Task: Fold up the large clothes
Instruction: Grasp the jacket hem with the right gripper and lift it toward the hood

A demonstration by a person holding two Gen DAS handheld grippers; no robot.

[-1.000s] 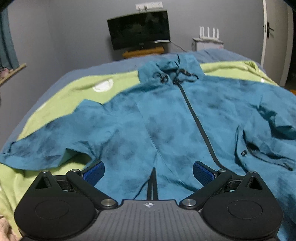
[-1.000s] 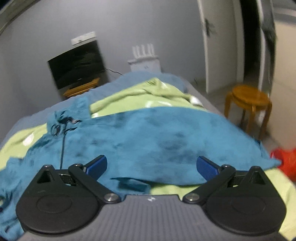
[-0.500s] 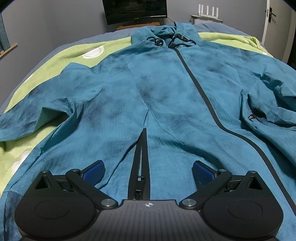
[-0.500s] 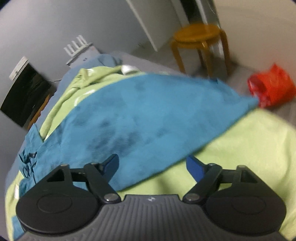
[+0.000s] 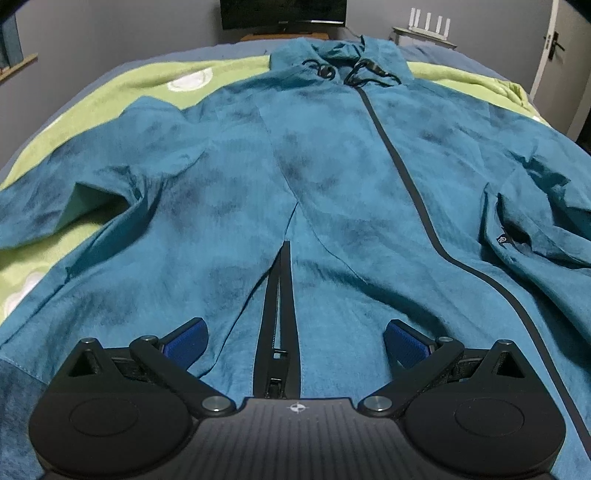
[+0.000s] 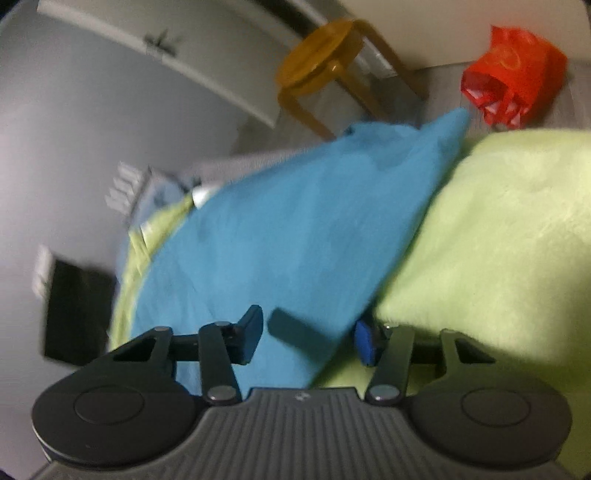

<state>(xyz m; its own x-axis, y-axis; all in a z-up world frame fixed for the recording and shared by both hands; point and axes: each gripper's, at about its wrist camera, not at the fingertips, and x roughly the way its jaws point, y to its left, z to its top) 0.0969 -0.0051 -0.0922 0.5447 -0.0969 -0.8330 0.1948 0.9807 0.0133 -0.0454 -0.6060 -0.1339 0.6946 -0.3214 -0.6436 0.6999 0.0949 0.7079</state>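
Observation:
A large teal hooded jacket point(image 5: 332, 177) lies spread front-up on a green blanket point(image 5: 110, 96), hood toward the far end. My left gripper point(image 5: 293, 343) is open, low over the hem, its fingers either side of a black pocket zipper point(image 5: 279, 306). In the tilted, blurred right wrist view the jacket's sleeve point(image 6: 295, 236) runs toward the bed's edge. My right gripper point(image 6: 308, 339) is open with the sleeve's lower edge between its blue pads point(image 6: 364, 343).
A black TV point(image 5: 282, 13) and a white router point(image 5: 424, 31) stand beyond the bed's far end. A door point(image 5: 554, 55) is at the right. A wooden stool point(image 6: 328, 62) and a red bag point(image 6: 513, 74) sit on the floor beside the bed.
My left gripper has dropped low toward the jacket's hem. My right gripper has swung and rolled toward the sleeve, and its jaws have narrowed around the sleeve's edge.

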